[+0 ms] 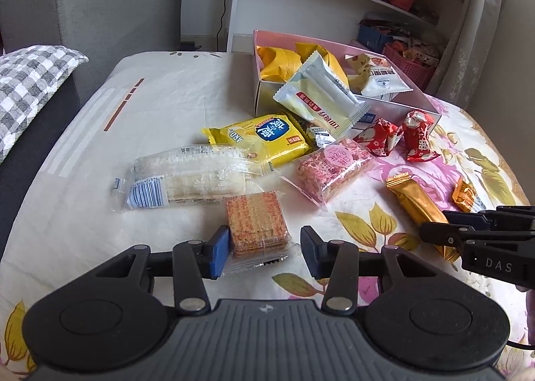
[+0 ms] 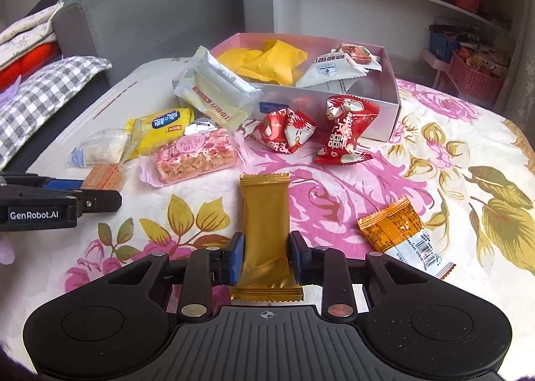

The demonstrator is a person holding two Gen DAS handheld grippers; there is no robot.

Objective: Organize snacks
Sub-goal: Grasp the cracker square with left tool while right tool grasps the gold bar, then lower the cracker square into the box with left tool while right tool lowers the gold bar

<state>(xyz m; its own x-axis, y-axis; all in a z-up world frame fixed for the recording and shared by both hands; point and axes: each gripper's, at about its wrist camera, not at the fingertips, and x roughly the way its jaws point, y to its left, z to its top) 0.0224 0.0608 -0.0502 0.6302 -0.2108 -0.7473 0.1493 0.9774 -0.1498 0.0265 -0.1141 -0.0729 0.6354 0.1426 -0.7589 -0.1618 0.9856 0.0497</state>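
You are at the pick-up step on both sides, with most snacks not yet in the pink box (image 2: 389,106). Your right gripper (image 2: 265,255) is clamped across the gold wafer bar (image 2: 265,220), its pads pressing the wrapper's two long edges; the bar runs straight ahead between the fingers, its near end tucked under the gripper body. Your left gripper (image 1: 264,249) stands around the cracker pack (image 1: 255,222), the left pad touching the crackers but the right pad just clear of the wrapper (so not yet a grip). Next, I judge, you need to carry the bar up and forward to the box, which lies well ahead and slightly right of the right gripper, beyond the red candy bags (image 2: 347,130), then finish closing on the crackers.
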